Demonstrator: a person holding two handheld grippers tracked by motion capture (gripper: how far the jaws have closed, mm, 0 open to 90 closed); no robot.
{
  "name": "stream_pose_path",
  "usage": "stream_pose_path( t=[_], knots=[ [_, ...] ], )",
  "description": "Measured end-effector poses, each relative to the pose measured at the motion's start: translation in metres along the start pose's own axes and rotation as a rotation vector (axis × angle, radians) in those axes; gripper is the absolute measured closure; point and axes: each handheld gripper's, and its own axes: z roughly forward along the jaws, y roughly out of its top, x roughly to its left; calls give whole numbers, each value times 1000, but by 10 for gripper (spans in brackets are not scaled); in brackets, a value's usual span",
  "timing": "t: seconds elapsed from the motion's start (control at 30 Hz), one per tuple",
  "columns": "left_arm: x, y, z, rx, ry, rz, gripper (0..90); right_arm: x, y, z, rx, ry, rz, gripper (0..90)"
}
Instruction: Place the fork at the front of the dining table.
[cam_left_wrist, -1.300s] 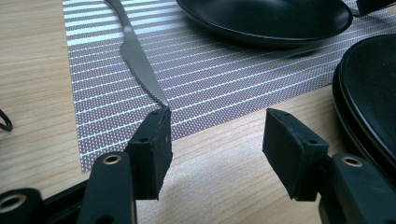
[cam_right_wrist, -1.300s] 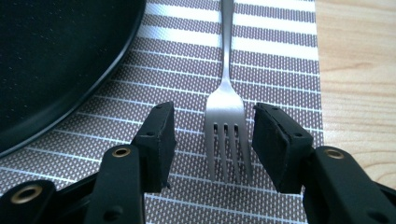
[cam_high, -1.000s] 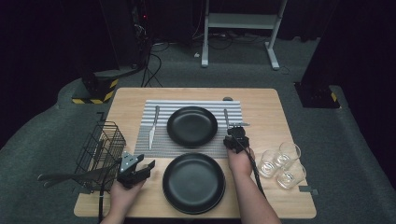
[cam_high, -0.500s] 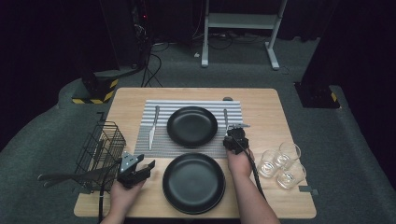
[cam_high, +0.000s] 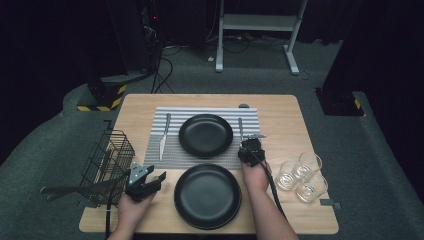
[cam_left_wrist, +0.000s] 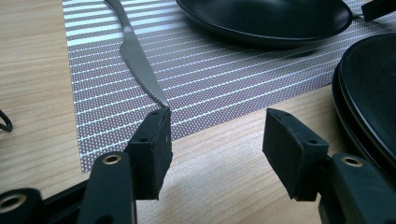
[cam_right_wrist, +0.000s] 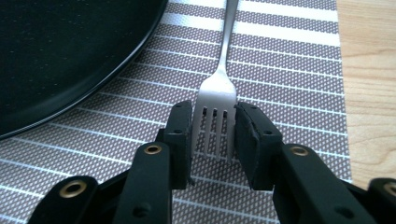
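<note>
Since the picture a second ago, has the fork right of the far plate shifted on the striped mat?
No. The fork lies at the same spot beside the far plate, on the mat's right edge. The right tongs have just been closing around its prongs.

No text for you to read here, no labels, no brand names, no numbers, no signs on anything in these views.
</note>
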Motion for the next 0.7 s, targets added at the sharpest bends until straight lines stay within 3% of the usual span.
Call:
stream_pose_path(
  t=[0.37, 0.7],
  knots=[
    [0, 0, 0, 2, 1, -3, 425, 3, -5, -3, 3, 9, -4, 657],
    [0, 0, 0, 4, 3, -3, 424, -2, -6, -6, 9, 11, 5, 641]
  ],
)
